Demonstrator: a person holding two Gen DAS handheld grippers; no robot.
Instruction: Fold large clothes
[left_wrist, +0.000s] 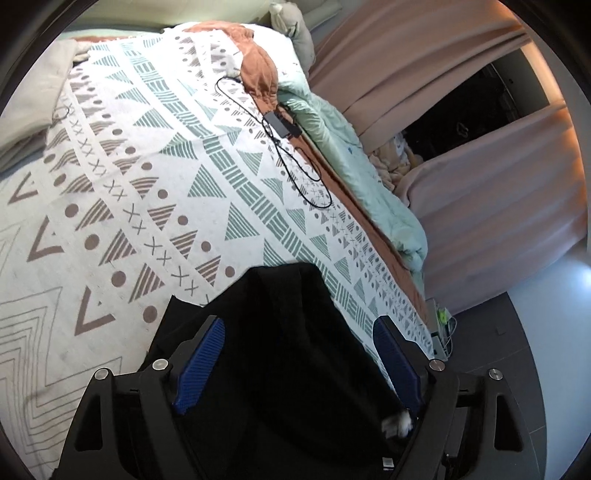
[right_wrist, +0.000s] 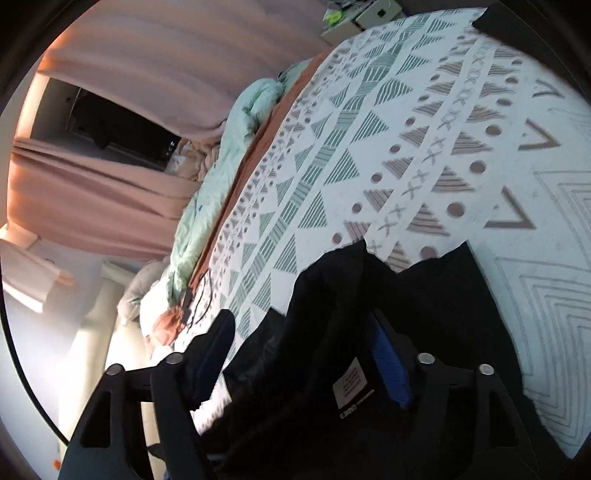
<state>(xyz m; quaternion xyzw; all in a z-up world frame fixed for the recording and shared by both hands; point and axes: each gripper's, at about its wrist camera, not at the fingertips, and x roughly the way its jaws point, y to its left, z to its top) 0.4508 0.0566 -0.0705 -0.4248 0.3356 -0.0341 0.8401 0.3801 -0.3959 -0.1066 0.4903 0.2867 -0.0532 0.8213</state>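
A black garment (left_wrist: 280, 295) lies on the patterned white bedspread (left_wrist: 147, 166) near its edge. My left gripper (left_wrist: 299, 325) stands open over it, with the dark cloth running between the blue pads (left_wrist: 201, 362) and neither pad pressing it. In the right wrist view the same garment (right_wrist: 443, 295) is bunched on the bedspread (right_wrist: 406, 129), showing a white sewn-in label (right_wrist: 351, 387). My right gripper (right_wrist: 301, 317) is open too, with a fold of cloth rising between its fingers.
A black adapter with a looped cable (left_wrist: 279, 123) lies on the bed by a mint duvet (left_wrist: 340, 147) and an orange blanket (left_wrist: 258, 74). Pink curtains (left_wrist: 443, 92) hang beyond. A power strip (left_wrist: 439, 325) sits on the floor. Another dark cloth (right_wrist: 495, 18) shows at the bed's far edge.
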